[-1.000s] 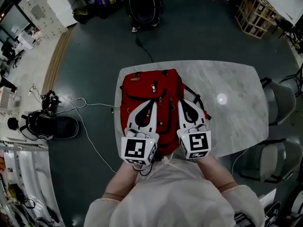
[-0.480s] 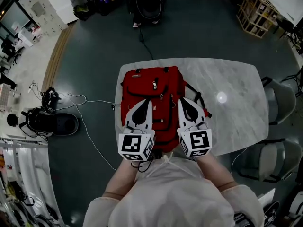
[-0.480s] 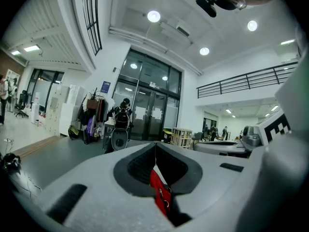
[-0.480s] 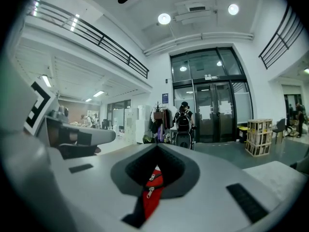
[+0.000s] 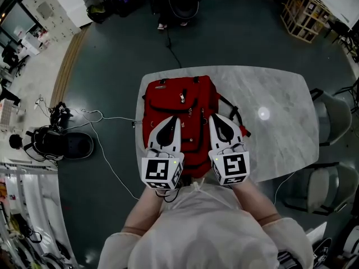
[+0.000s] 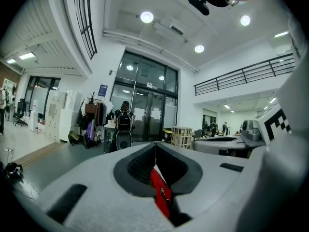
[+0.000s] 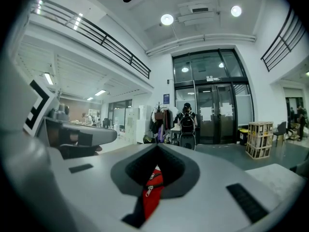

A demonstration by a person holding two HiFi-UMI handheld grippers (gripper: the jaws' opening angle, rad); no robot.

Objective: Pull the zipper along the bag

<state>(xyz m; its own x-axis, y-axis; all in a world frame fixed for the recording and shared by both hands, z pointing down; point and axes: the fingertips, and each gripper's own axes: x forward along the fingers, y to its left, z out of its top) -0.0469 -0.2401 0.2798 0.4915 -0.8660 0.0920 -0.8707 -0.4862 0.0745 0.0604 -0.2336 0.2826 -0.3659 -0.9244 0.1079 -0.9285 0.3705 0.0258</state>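
Note:
A red backpack [image 5: 179,102] lies on the left part of a marble table [image 5: 275,94], with a metal zip pull [image 5: 182,100] on its upper pocket. My left gripper [image 5: 177,120] hovers over the bag's near left side with its jaws closed together. My right gripper [image 5: 212,118] hovers over the near right side, also shut. In the left gripper view only a strip of red fabric [image 6: 161,197] shows in the gap behind the left gripper's [image 6: 155,144] joined tips. In the right gripper view, red fabric with a small zip pull [image 7: 148,191] shows behind the right gripper's [image 7: 157,145] tips. Neither holds anything.
Grey chairs [image 5: 331,122] stand at the table's right side. A white cable [image 5: 106,119] runs across the dark floor to the table's left edge, near black gear [image 5: 56,144]. A wooden crate [image 5: 303,13] stands far right, a black bag [image 5: 179,4] beyond the table.
Both grippers stay shut over the bag's near end. The left one has drifted slightly left and away from the right one; the bag has not moved.

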